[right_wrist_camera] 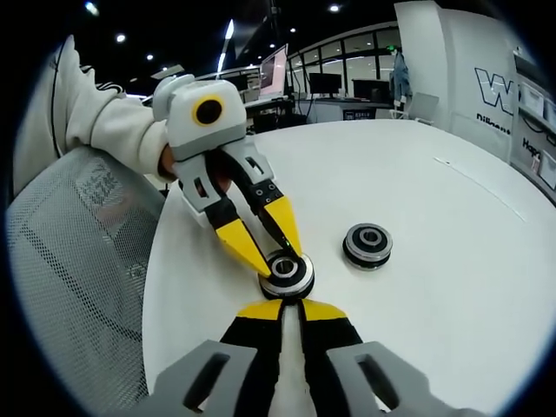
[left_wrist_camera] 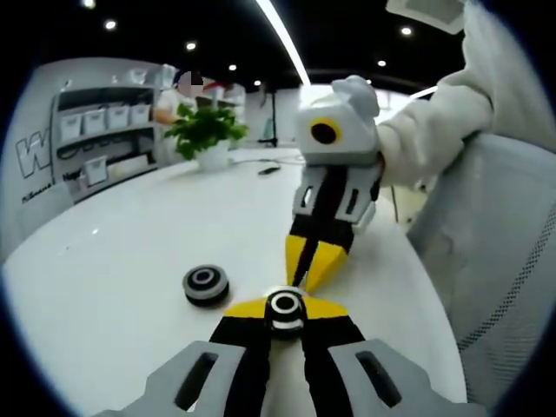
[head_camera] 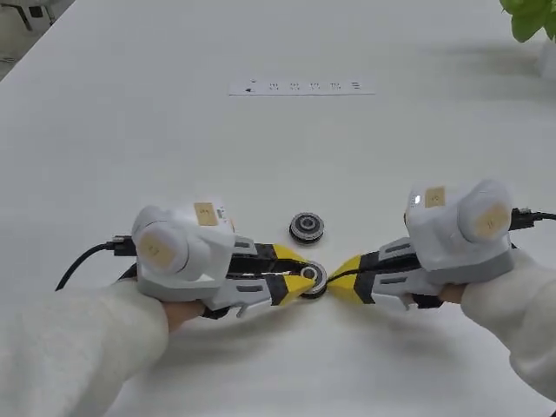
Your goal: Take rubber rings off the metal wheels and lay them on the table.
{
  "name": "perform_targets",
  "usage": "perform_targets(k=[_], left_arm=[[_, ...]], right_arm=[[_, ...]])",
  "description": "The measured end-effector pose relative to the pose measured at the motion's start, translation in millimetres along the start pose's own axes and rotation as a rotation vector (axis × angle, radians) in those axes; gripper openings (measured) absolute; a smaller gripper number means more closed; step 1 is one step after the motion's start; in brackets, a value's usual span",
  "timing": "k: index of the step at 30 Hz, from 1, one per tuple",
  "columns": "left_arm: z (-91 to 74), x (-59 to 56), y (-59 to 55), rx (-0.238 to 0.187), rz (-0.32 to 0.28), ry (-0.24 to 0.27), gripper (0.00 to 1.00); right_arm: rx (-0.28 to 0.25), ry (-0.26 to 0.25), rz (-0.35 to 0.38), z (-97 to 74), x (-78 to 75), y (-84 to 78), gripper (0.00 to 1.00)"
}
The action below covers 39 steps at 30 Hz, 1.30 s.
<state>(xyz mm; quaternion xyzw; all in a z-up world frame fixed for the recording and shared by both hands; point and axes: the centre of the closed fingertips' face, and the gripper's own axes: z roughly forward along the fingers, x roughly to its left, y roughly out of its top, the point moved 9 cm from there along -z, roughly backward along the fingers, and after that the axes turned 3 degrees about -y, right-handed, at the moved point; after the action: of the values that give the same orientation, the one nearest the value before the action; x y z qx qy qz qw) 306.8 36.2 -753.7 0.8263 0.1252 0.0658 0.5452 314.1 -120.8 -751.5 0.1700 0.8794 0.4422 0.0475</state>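
Note:
A metal wheel (head_camera: 314,278) with a black rubber ring sits between the yellow fingertips of my left gripper (head_camera: 307,281), which is shut on it just above the table. In the left gripper view the wheel (left_wrist_camera: 285,311) faces the camera between my own jaws. My right gripper (head_camera: 340,285) points at it from the right with its jaws together, and its tips (right_wrist_camera: 282,309) touch the wheel's rim (right_wrist_camera: 287,275). I cannot tell whether they pinch the ring. A second wheel (head_camera: 306,227) with its ring on lies flat on the white table (head_camera: 261,156), just beyond the grippers.
A white strip with dark marks (head_camera: 301,87) lies farther back on the table. A green potted plant (head_camera: 530,17) stands at the far right corner. A grey mesh chair (right_wrist_camera: 95,234) is beside the table's near edge.

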Motion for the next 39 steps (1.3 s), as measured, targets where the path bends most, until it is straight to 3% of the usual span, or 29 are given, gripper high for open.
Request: perform_targets(k=[3,7,9,15,22,25,30,35,39], left_arm=[[-0.1,0.2,-0.1,-0.001,0.003,-0.001,0.14],[0.0,0.5,-0.3,-0.003,0.004,-0.001,0.14],[0.1,0.5,-0.1,-0.003,0.004,-0.001,0.14],[0.0,0.5,0.0,-0.005,0.009,-0.001,0.14],[-0.2,0.5,-0.2,-0.004,0.011,-0.001,0.14],[-0.2,0.4,-0.3,-0.003,0.011,0.000,0.14],[-0.4,0.1,-0.5,-0.004,0.010,0.000,0.14],[-0.3,0.0,-0.4,-0.005,0.010,0.000,0.14],[-0.2,0.1,-0.3,-0.005,0.010,0.000,0.14]], right_arm=[[-0.008,0.005,0.005,0.2,0.6,-0.9,0.19],[-0.035,0.003,0.015,8.7,3.6,2.0,0.23],[-0.024,0.000,-0.004,13.3,5.3,2.4,0.26],[-0.038,0.001,-0.003,11.0,2.0,3.4,0.22],[-0.014,0.012,-0.002,4.5,1.1,1.2,0.13],[-0.009,0.011,0.005,4.3,1.5,2.1,0.14],[-0.014,0.022,0.031,6.1,4.5,2.4,0.29],[-0.022,0.013,0.016,10.5,5.2,2.6,0.29],[-0.036,0.006,0.003,8.8,3.4,4.7,0.21]])
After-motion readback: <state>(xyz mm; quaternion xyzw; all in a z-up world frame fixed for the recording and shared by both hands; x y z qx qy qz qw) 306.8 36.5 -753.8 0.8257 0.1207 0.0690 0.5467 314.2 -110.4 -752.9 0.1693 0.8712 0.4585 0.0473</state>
